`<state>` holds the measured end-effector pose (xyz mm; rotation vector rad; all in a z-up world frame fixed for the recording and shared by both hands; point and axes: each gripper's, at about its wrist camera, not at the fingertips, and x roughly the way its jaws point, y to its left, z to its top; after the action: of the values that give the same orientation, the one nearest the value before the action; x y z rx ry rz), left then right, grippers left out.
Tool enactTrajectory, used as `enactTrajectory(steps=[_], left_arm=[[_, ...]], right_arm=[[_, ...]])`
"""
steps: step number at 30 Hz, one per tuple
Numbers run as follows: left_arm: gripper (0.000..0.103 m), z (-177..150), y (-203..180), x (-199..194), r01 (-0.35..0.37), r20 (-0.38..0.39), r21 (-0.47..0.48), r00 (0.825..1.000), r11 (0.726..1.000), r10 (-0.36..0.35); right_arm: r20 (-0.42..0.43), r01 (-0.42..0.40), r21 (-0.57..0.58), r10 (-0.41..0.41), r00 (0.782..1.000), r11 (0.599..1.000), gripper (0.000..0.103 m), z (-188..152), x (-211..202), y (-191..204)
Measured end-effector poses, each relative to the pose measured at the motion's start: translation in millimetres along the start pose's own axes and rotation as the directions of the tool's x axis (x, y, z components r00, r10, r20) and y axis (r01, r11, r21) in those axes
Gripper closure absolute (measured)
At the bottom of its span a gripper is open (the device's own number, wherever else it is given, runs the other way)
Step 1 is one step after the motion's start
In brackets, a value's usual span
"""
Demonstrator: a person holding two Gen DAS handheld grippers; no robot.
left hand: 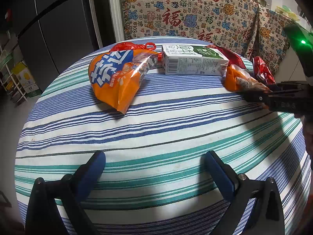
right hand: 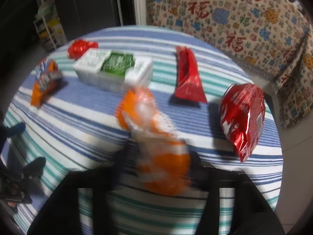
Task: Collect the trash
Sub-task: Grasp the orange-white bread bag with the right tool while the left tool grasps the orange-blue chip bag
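Trash lies on a round table with a striped cloth (left hand: 156,129). My right gripper (right hand: 156,156) is shut on a small orange wrapper (right hand: 154,137), also seen in the left wrist view (left hand: 237,79). My left gripper (left hand: 154,156) is open and empty over the near part of the table. A large orange snack bag (left hand: 115,76) lies far left, a white and green milk carton (left hand: 195,61) lies beside it, a red plastic bag (left hand: 133,46) sits behind. A red wrapper (right hand: 186,76) and a crushed red can (right hand: 242,117) lie to the right.
A patterned cloth (left hand: 195,15) covers furniture behind the table. A dark fridge (left hand: 54,29) and a shelf rack (left hand: 13,78) stand at the left. The right wrist view is blurred by motion.
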<state>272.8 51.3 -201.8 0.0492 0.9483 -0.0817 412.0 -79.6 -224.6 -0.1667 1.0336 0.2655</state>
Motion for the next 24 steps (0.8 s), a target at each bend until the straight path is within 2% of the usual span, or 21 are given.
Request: enactTrajectory(steps=[5, 9, 12, 14, 16, 20, 24], left_arm=[[0.000, 0, 1, 0, 0.003, 0.000, 0.002, 1.000, 1.000, -0.003], [0.000, 2, 4, -2, 0.025, 0.005, 0.026, 1.000, 0.999, -0.025], [0.000, 11, 12, -7, -0.025, 0.043, 0.058, 0.999, 0.998, 0.022], [0.000, 20, 20, -7, -0.018, 0.046, 0.051, 0.999, 0.999, 0.016], [0.000, 31, 33, -8, 0.023, 0.047, 0.019, 0.999, 1.000, -0.023], [0.000, 52, 44, -13, 0.060, 0.101, 0.023, 0.993, 0.998, -0.062], [0.000, 65, 21, -10, -0.052, 0.162, 0.152, 0.986, 0.987, 0.027]], right_arm=[[-0.011, -0.006, 0.032, 0.007, 1.000, 0.999, 0.057, -32, -22, 20], [0.019, -0.019, 0.060, 0.018, 1.000, 0.998, 0.057, -79, -44, 46], [0.062, -0.011, 0.067, 0.007, 0.998, 0.998, 0.057, -102, -54, 57], [0.075, -0.003, 0.066, -0.002, 0.997, 0.998, 0.057, -106, -56, 60], [0.085, -0.001, 0.070, -0.005, 0.996, 0.998, 0.057, -108, -56, 62], [0.090, -0.015, 0.085, 0.007, 0.996, 0.996, 0.057, -107, -56, 60], [0.108, -0.020, 0.082, 0.011, 0.994, 0.996, 0.056, -108, -56, 58]])
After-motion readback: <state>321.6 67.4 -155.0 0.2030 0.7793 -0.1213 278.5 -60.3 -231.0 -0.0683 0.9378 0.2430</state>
